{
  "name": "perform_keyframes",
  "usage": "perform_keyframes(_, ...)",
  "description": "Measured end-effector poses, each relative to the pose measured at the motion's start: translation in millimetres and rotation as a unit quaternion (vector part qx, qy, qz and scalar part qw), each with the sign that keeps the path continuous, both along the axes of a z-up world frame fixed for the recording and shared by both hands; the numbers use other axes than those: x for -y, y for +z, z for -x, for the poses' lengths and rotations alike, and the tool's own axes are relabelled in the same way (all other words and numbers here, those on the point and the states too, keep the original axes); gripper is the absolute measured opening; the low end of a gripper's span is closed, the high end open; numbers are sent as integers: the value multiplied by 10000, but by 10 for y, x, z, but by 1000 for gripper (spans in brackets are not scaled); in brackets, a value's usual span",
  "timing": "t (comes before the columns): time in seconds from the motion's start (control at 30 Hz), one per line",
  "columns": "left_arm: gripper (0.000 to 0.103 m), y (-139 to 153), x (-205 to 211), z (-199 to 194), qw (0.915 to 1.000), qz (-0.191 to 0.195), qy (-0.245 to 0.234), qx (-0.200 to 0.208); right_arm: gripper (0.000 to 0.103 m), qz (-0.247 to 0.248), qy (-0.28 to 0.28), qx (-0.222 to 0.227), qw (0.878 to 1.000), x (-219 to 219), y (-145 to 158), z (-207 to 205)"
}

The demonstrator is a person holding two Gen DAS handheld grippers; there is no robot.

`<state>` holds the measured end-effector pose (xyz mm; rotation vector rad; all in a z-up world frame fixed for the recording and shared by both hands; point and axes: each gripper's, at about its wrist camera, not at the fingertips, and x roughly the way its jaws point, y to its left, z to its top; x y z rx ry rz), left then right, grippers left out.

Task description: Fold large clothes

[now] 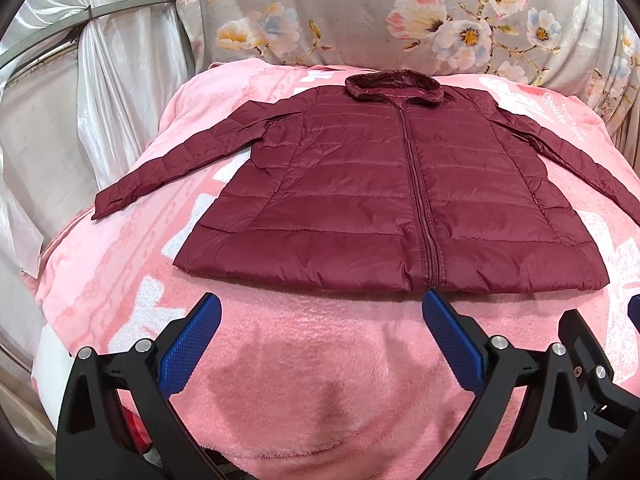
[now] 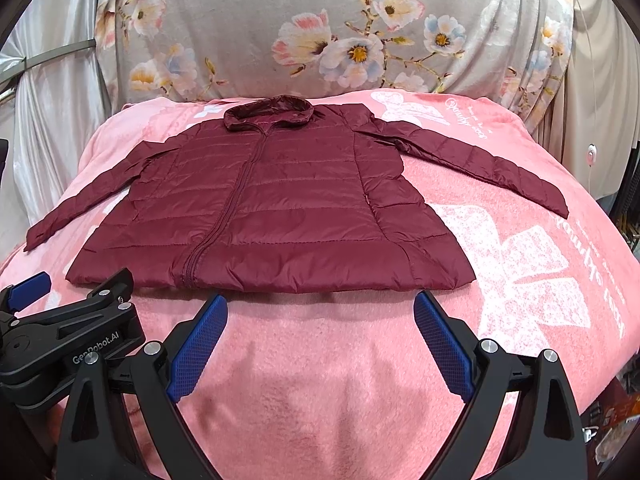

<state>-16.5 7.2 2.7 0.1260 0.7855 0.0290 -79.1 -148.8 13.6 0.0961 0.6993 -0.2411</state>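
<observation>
Both tongs are spread wide and holding nothing — left tongs [image 1: 322,320] and right tongs [image 2: 320,318] hover just short of the hem. Maroon puffer jacket [image 1: 360,184] lies flat, zipped, sleeves out on the pink blanket [image 1: 320,380]. No fold made yet — all still to do.

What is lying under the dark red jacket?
The maroon puffer jacket lies flat, zipped, on a pink fleece blanket with white prints. The blanket shows all around the jacket. What lies under the blanket, and the jacket's back side, are covered and cannot be seen.
</observation>
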Motion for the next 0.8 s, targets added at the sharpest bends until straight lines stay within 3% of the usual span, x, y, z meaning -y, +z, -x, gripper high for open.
perform_keyframes(0.8,98,-19,-18,-5,10000,7,4,-16,92,-3,-5,-21,10000,-16,-32,-4)
